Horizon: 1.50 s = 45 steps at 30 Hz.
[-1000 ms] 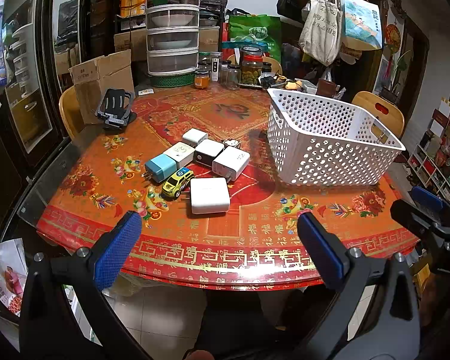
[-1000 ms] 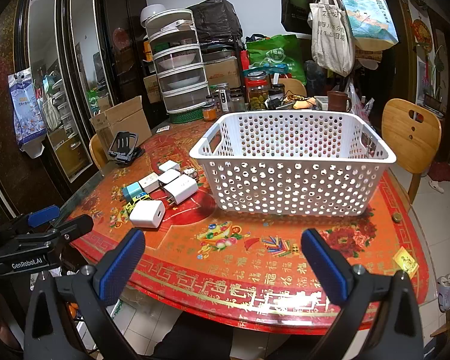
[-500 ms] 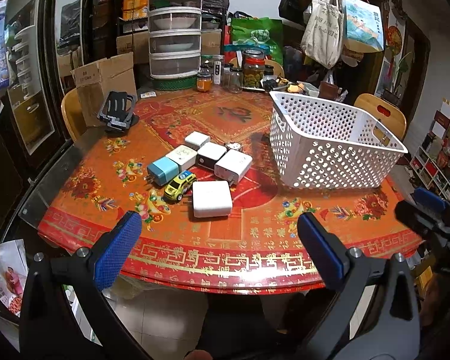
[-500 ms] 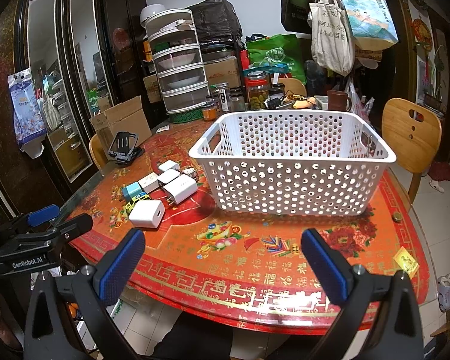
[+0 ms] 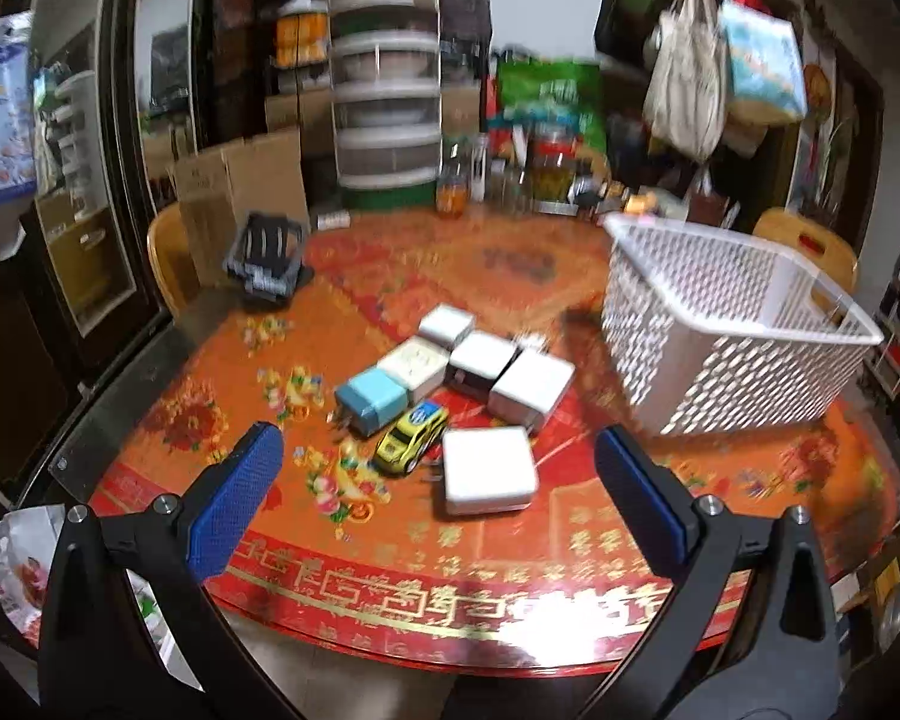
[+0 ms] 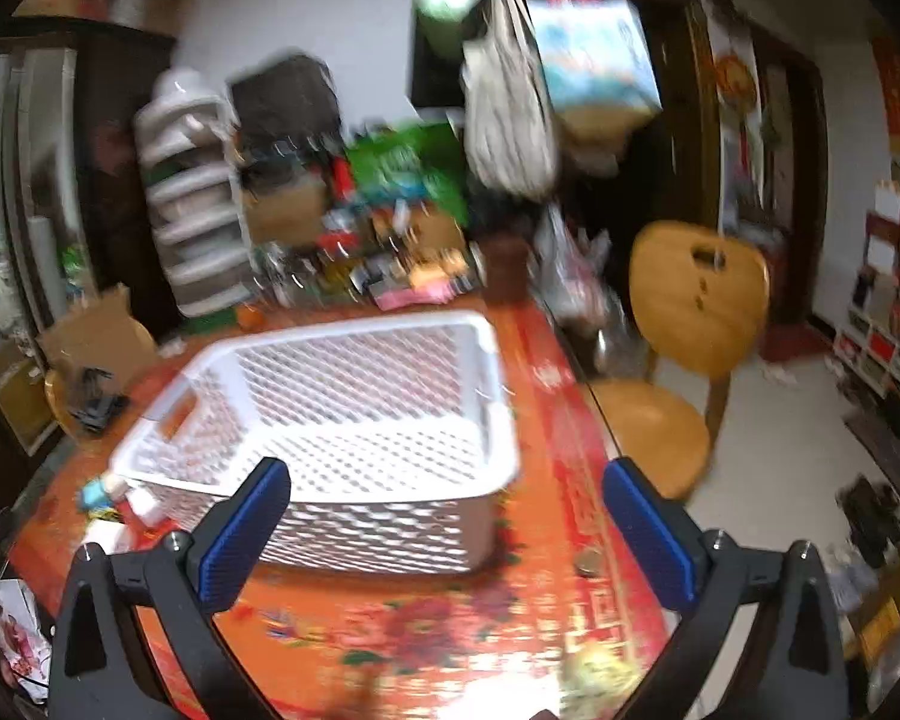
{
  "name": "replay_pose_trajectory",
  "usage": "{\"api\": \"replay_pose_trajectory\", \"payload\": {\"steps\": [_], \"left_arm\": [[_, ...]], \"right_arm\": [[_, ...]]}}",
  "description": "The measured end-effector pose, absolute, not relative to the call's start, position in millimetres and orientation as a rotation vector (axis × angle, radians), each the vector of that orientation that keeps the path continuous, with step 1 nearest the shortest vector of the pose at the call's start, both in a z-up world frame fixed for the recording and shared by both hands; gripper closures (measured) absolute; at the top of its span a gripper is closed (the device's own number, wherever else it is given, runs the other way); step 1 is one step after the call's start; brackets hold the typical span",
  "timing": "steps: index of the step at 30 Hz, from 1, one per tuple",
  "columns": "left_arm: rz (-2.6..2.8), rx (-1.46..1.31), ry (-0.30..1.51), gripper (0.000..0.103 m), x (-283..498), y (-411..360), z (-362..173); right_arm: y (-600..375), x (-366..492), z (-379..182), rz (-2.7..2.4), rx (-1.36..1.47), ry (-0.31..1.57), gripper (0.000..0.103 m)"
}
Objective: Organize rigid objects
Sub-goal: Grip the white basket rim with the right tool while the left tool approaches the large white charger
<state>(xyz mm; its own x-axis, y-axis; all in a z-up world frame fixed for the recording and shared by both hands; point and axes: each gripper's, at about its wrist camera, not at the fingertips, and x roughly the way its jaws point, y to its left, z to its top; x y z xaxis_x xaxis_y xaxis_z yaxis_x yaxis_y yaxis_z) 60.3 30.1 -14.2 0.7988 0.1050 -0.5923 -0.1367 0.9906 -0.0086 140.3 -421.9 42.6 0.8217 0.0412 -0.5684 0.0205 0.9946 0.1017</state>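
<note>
Left gripper [image 5: 438, 480]: my fingers [image 5: 234, 504] stand wide apart and hold nothing; I hover over the near edge of the surface [image 5: 510, 576].
Right gripper [image 6: 447, 525]: my fingers [image 6: 243, 534] are spread wide too, with nothing between them, above the near edge in front of the basket.
Surface: one red table with gold patterned trim.
Basket [image 5: 726, 336]: I count one, white and perforated, toward the right edge of the surface. In the right wrist view [image 6: 342, 420] I see nothing inside it, though that view is blurred.
White adapters: I count five in one cluster near the middle of the surface, left of the basket. The largest [image 5: 487, 471] lies nearest the near edge; a second [image 5: 531, 387] sits just behind it; the other three [image 5: 450, 339] run toward the far edge.
Blue adapter [image 5: 371, 402]: one, at the left end of the cluster, touching a white one.
Toy car [image 5: 411, 438]: one, yellow and green, between the blue adapter and the largest white adapter, just beside both.
Small item behind the cluster: one, too blurred to name.
Black stand [image 5: 264, 261]: one, near the far left edge.
Wooden chairs: I count two, one [image 5: 171, 258] past the left edge and one [image 6: 684, 324] past the right edge.
</note>
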Motion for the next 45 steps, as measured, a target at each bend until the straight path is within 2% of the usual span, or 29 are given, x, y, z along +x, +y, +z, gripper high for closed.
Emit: {"api": "replay_pose_trajectory", "payload": {"steps": [4,6,10,12,14,16,18,19,37,40,45], "left_arm": [[0.157,-0.086,0.737,0.001,84.3,49.2,-37.4],[0.215,-0.076,0.761,0.001,91.7,60.0,-46.4],[0.272,-0.051,0.808,0.001,102.3,75.2,-64.2],[0.287,-0.044,0.825,0.001,107.8,81.7,-71.7],[0.295,-0.036,0.831,0.001,108.9,84.3,-75.6],[0.295,-0.033,0.835,0.001,111.3,87.0,-78.8],[0.283,-0.028,0.839,0.001,112.8,86.0,-80.6],[0.277,-0.022,0.844,0.001,114.5,84.5,-82.3],[0.118,-0.01,0.883,0.001,136.4,26.1,-95.9],[0.114,0.002,0.895,0.006,138.9,13.2,-101.2],[0.117,0.008,0.921,0.008,144.4,5.9,-112.9]], "right_arm": [[-447.8,187.0,27.5,0.003,0.143,0.736,0.001],[-451.5,203.9,21.8,0.002,0.136,0.766,0.01],[-453.9,232.2,8.1,0.063,0.143,0.871,0.034],[-461.3,243.8,-1.3,0.105,0.208,0.928,0.059],[-466.3,251.2,-8.7,0.13,0.253,0.968,0.071],[-469.6,256.6,-15.1,0.142,0.267,0.991,0.073],[-465.3,260.3,-18.2,0.15,0.253,1.007,0.085],[-462.0,261.7,-19.3,0.16,0.252,1.012,0.088],[-454.8,267.1,-18.9,0.118,0.252,1.042,0.09],[-453.2,267.2,-19.8,0.111,0.246,1.045,0.09],[-452.7,267.4,-19.8,0.111,0.247,1.044,0.09]]}}
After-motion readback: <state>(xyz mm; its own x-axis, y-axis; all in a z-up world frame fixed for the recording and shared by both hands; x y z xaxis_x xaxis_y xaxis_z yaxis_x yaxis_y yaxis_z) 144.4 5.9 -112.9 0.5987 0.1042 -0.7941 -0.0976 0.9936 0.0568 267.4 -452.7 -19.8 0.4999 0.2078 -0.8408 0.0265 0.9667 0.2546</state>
